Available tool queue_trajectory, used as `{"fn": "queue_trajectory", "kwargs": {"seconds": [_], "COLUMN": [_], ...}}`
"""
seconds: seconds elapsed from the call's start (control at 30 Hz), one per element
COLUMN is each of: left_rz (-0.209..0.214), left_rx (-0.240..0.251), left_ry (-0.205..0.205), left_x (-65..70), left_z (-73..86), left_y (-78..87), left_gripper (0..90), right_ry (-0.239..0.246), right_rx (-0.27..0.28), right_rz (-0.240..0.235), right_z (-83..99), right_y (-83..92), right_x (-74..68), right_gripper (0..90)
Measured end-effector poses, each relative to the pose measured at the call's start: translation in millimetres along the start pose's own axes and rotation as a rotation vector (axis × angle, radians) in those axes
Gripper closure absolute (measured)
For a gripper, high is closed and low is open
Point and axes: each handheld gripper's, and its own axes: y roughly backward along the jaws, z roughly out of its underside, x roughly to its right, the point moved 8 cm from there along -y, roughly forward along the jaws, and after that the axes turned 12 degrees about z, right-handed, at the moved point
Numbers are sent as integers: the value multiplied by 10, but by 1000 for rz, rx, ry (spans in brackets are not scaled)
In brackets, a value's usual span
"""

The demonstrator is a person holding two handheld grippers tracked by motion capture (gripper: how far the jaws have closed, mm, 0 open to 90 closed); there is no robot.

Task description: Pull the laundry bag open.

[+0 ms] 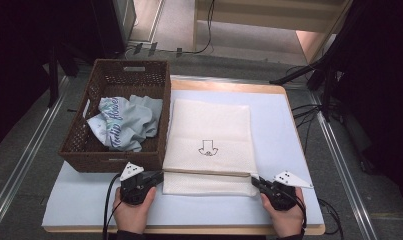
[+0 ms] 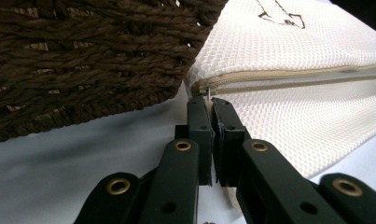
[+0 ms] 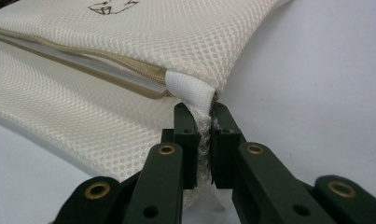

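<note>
Mesh laundry bag (image 1: 209, 135), cream, lies flat on the pale blue mat (image 1: 284, 135), centre of the table, a small dark outline drawing on its top face. Zipper (image 2: 288, 74) runs across the bag near the person's edge, beige tape; in the gripper views the slot looks parted along the run.

Left gripper (image 1: 156, 177) sits at the bag's near-left corner, jaws pinched together on the small metal zipper pull (image 2: 208, 94), which sticks up between the tips in the left gripper view. Mesh shows just beside and under the tips.

Right gripper (image 1: 256, 184) sits at the near-right corner, jaws clamped on bunched mesh at the bag's edge, just below the white fabric tab (image 3: 191, 89) that caps the zipper end. Fabric is visibly squeezed between the pads.

Both hands rest low at the table's near edge, the bag's width apart.

Brown wicker basket (image 1: 84, 145) stands just left of the bag, its corner close to the left gripper. Inside it: a crumpled light blue garment (image 1: 124, 122) with script lettering.
</note>
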Motion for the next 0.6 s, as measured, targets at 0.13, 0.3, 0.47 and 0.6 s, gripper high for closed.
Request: {"fn": "queue_trajectory", "kwargs": {"seconds": [0.13,0.3,0.47,0.6], "left_rz": [-14,-25,21,33], "left_rx": [-3,9,45,71], "left_ry": [-11,-17,-24,-55], "left_x": [3,8,3,23], "left_z": [5,3,-33,-70], "left_y": [-1,9,79,131], "left_gripper": [875,871,728,698], "right_ry": [-3,-9,-42,-13], "right_rx": [-21,-38,-3,29], "right_rz": [6,8,-23,0], "right_z": [18,28,0,-22], "right_y": [-33,-54,-21,6], "right_x": [7,14,46,71], "right_gripper": [840,737,504,412]}}
